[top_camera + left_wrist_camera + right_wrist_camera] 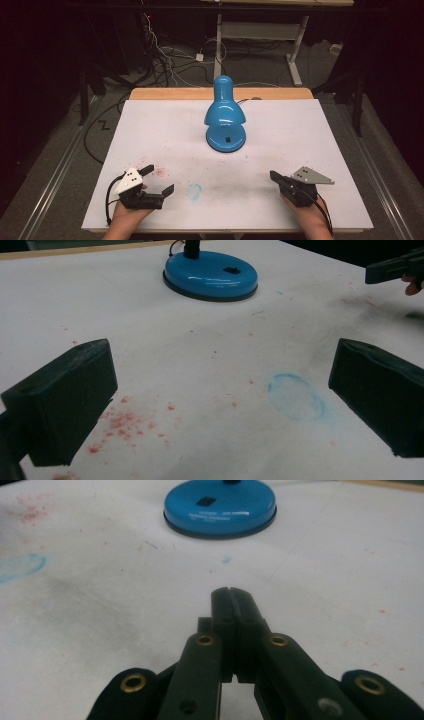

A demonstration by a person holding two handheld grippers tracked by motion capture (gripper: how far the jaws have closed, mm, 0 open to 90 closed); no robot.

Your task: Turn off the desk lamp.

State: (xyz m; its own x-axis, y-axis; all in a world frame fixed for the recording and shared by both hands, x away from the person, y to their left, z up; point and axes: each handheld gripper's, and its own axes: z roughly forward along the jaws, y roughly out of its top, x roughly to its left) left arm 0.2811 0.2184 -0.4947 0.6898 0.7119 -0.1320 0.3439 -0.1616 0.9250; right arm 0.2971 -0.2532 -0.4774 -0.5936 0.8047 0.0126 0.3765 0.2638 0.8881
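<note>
A blue desk lamp (pixel 224 112) stands on its round base (pixel 210 275) in the middle of the white table (pixel 165 125), its shade bent down toward me. The base (pixel 220 505) has a small black switch on top. My left gripper (pixel 159 181) rests near the front left edge, held by a hand, jaws wide open with nothing between them; bare paper shows between its pads (pixel 65 400). My right gripper (pixel 273 176) lies at the front right, jaws pressed together and empty, as its fingertips (pixel 232 602) show. Both grippers are well short of the lamp.
The white sheet carries red speckles (pixel 159 171) by the left gripper, a faint blue ring (pixel 194 190) at front centre and a grey smudge (pixel 240 187). A wooden strip (pixel 175 93) edges the table's far side. Cables (pixel 165 60) and desk legs (pixel 295 55) lie on the floor beyond.
</note>
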